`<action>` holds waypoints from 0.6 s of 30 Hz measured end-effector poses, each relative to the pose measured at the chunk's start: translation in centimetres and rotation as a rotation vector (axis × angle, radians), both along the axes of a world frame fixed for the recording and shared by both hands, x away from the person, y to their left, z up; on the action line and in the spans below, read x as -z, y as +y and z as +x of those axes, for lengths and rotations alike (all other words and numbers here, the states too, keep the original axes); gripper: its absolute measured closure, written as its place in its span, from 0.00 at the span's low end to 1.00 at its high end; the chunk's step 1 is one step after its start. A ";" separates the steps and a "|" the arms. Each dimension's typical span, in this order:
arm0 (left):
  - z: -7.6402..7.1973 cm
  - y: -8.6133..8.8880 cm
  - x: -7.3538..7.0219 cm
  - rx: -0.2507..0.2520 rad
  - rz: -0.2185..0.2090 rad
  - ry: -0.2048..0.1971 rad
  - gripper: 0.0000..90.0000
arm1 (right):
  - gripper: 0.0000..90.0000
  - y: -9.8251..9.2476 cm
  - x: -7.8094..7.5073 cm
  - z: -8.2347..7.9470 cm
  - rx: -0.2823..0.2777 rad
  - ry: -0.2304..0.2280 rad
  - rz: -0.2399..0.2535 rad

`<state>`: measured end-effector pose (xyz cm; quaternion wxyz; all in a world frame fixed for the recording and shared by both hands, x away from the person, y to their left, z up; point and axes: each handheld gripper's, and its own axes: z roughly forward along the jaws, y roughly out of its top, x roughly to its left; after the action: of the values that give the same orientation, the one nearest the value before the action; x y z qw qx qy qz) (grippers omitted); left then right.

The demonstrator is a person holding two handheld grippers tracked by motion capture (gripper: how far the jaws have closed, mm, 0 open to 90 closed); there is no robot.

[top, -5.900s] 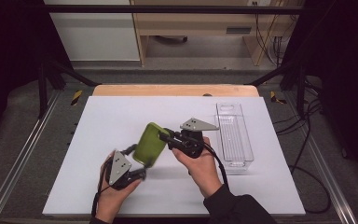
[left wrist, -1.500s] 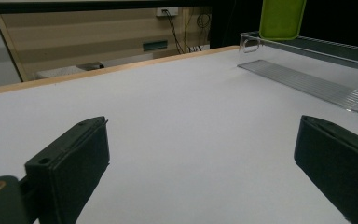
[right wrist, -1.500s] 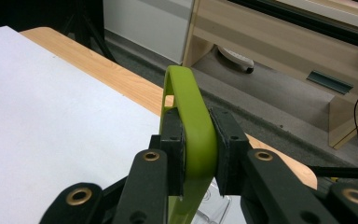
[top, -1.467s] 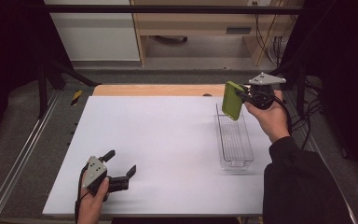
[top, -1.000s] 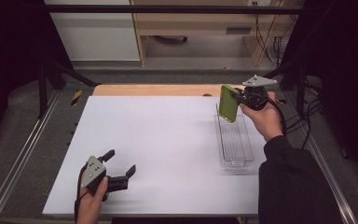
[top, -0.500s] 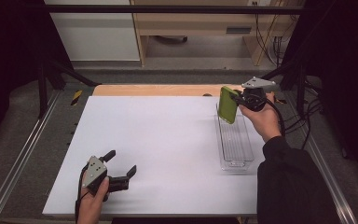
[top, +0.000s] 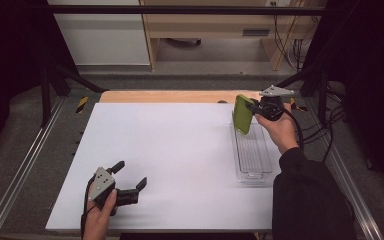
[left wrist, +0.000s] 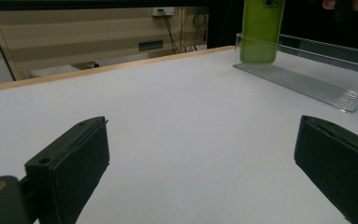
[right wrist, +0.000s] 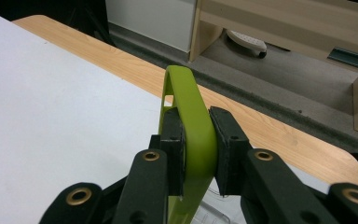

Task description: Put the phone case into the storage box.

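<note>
My right gripper [top: 254, 106] is shut on a green phone case [top: 242, 114], held upright over the far end of a clear plastic tray [top: 252, 170] at the table's right side. In the right gripper view the green case [right wrist: 189, 126] stands edge-on, pinched between both pads [right wrist: 172, 135]. From the left gripper view the case [left wrist: 260, 29] dips into the far end of the tray [left wrist: 307, 81]. My left gripper [top: 129, 176] rests low at the front left of the white table, jaws wide apart with nothing between them, as the left gripper view [left wrist: 200, 154] confirms.
The white table top [top: 170, 150] stretches between the two hands. A wooden strip [top: 170, 96] runs along its far edge. Metal rails [top: 25, 165] flank the table, and cables [top: 325, 130] lie to the right of the tray.
The right gripper has carried the green case from the left gripper to the tray at the right and has sunk a little toward it. The left gripper has let go and stays open.
</note>
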<state>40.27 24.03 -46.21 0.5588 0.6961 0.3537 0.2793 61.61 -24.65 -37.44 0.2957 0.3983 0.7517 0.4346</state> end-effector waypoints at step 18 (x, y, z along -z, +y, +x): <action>0.0 -0.1 0.0 0.005 -0.001 0.001 0.03 | 0.85 -0.3 0.9 0.3 0.002 -0.019 0.007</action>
<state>40.30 23.94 -46.26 0.5597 0.6967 0.3525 0.2776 61.90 -24.93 -38.34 0.3020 0.3958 0.7470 0.4406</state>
